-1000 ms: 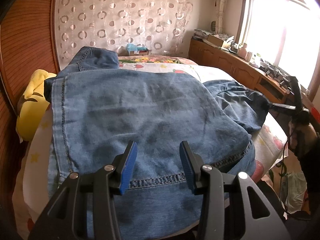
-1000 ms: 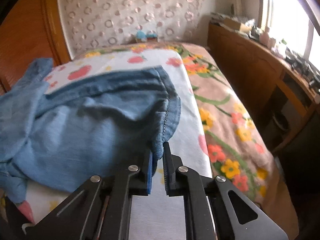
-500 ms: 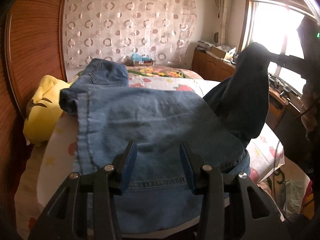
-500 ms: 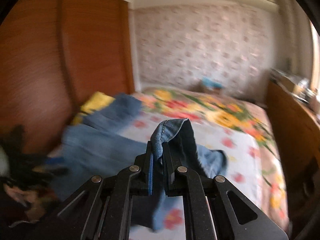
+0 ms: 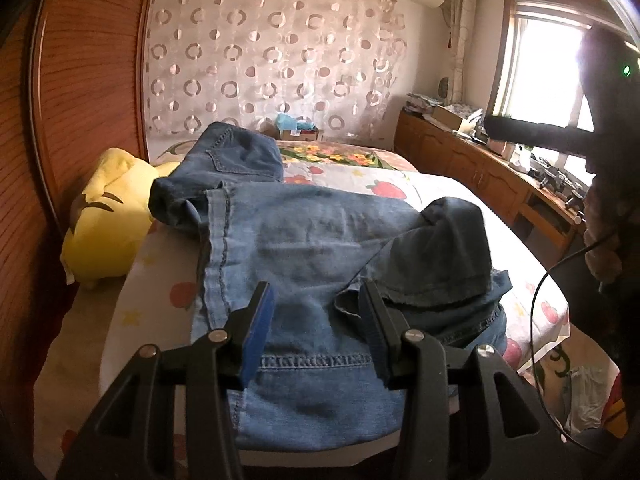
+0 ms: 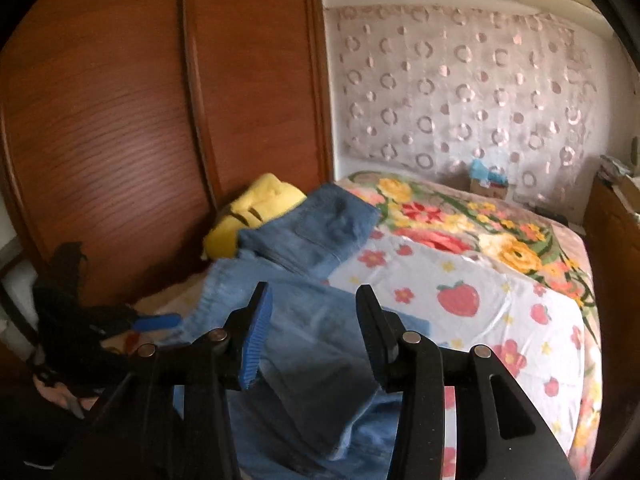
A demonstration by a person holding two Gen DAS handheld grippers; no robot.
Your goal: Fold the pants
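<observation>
Two grippers, both with jaws spread wide and empty: left gripper (image 5: 316, 320) and right gripper (image 6: 314, 320) hover over denim pants (image 5: 304, 248), lying partly folded on the bed (image 6: 500, 300) beside a yellow plush (image 5: 104, 220).

The bed (image 6: 500, 308) has bare sheet on its window side, beyond the pants (image 5: 304, 248), where a tool could pass freely. On the opposite side the yellow plush toy (image 5: 108, 216) sits against the wooden wardrobe (image 6: 120, 120), touching the pants and leaving little room there. A wooden cabinet (image 5: 480, 168) runs along the window side, apart from the bed. A small box (image 5: 298, 132) stands at the far end.
</observation>
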